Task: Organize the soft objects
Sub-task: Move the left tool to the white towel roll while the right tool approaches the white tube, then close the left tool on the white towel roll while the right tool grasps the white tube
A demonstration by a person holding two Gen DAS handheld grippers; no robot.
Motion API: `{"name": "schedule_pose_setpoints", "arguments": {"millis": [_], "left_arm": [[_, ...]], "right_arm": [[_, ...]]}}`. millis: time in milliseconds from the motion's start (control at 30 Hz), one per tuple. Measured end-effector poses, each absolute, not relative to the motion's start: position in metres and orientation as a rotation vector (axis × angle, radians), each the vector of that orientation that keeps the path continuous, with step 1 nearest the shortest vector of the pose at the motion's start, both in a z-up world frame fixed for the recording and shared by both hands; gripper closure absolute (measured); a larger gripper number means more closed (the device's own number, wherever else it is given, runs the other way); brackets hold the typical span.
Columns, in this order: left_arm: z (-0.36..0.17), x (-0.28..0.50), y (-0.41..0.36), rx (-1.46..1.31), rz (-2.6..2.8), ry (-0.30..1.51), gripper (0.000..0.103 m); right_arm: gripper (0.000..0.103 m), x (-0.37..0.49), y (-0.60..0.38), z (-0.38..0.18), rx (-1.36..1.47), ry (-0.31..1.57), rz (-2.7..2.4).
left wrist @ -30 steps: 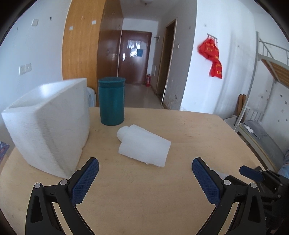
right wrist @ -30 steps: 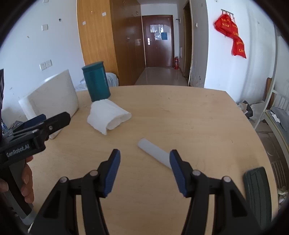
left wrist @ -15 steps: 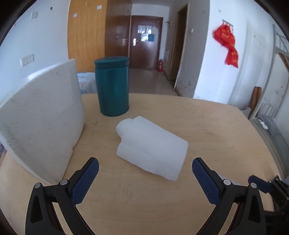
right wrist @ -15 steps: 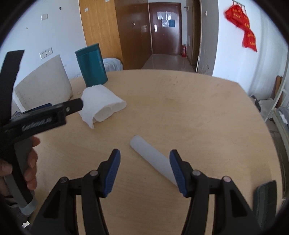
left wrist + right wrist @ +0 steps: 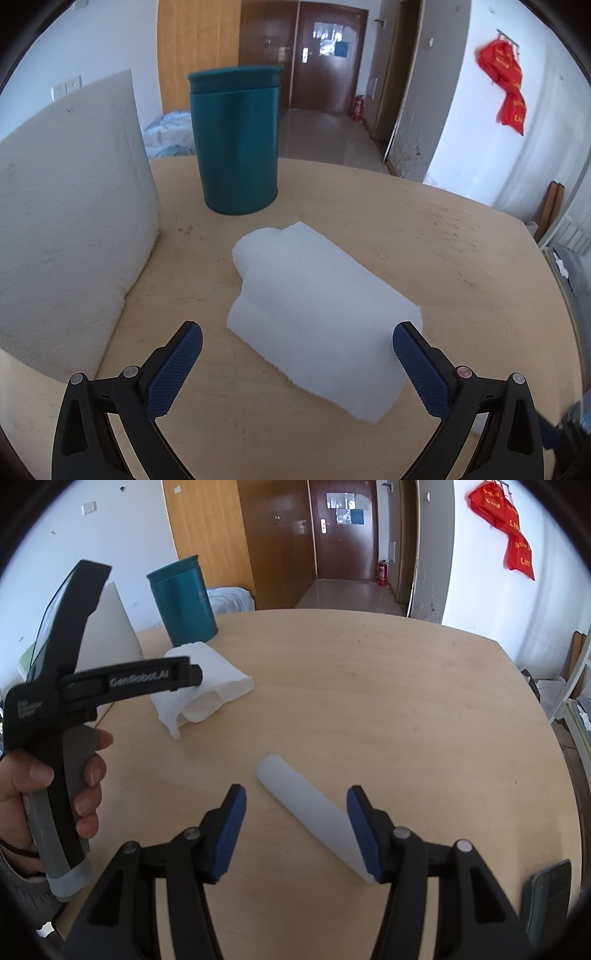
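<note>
Left wrist view, from left to right: a white foam box stands on the wooden desk at the left edge, a teal can stands upright behind and just right of it, and a folded white towel lies on the desk in front of the can, running diagonally toward the lower right. The left gripper has its jaws spread wide, with nothing held; the near end of the towel lies between the two blue pads, closer to the right pad than to the left pad, and neither pad presses on it. Right wrist view, again from the left: a hand grips the handle of the left gripper, whose black finger reaches over the towel; the box and can stand behind. Nearer the camera a white foam roll lies on the desk, angled from upper left to lower right. The right gripper has its jaws about half open and holds nothing; the roll passes through the gap, its lower end running behind the right pad, while the left pad stands clear of it. A dark phone lies at the desk's far right edge.
</note>
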State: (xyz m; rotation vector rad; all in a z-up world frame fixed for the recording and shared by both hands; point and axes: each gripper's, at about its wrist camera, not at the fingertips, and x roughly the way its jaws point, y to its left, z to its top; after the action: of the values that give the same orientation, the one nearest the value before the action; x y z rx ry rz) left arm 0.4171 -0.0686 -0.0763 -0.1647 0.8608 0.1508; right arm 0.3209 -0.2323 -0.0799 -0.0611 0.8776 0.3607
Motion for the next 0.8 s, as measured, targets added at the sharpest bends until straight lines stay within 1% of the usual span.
{"name": "schedule_pose_setpoints", "arguments": {"millis": [367, 433, 467, 533, 600, 633, 800], "left_arm": [[-0.092, 0.442, -0.07, -0.199, 0.169, 0.932, 0.001], [-0.096, 0.445, -0.067, -0.234, 0.146, 0.951, 0.008], [-0.096, 0.445, -0.068, -0.225, 0.143, 0.943, 0.014], [-0.096, 0.447, -0.072, -0.168, 0.161, 0.932, 0.037], [-0.094, 0.445, -0.074, -0.146, 0.168, 0.919, 0.05], [-0.093, 0.444, -0.074, -0.145, 0.167, 0.911, 0.053], [-0.091, 0.441, -0.07, -0.146, 0.151, 0.895, 0.06]], "right_arm": [[0.042, 0.324, -0.237, -0.082, -0.019, 0.877, 0.383], [0.042, 0.326, -0.237, -0.084, -0.016, 0.883, 0.379], [0.042, 0.326, -0.238, -0.084, -0.013, 0.884, 0.379], [0.042, 0.325, -0.238, -0.083, -0.012, 0.879, 0.381], [0.042, 0.324, -0.237, -0.083, -0.011, 0.878, 0.383], [0.042, 0.324, -0.237, -0.083, -0.011, 0.879, 0.382], [0.042, 0.327, -0.238, -0.085, -0.01, 0.885, 0.373]]}}
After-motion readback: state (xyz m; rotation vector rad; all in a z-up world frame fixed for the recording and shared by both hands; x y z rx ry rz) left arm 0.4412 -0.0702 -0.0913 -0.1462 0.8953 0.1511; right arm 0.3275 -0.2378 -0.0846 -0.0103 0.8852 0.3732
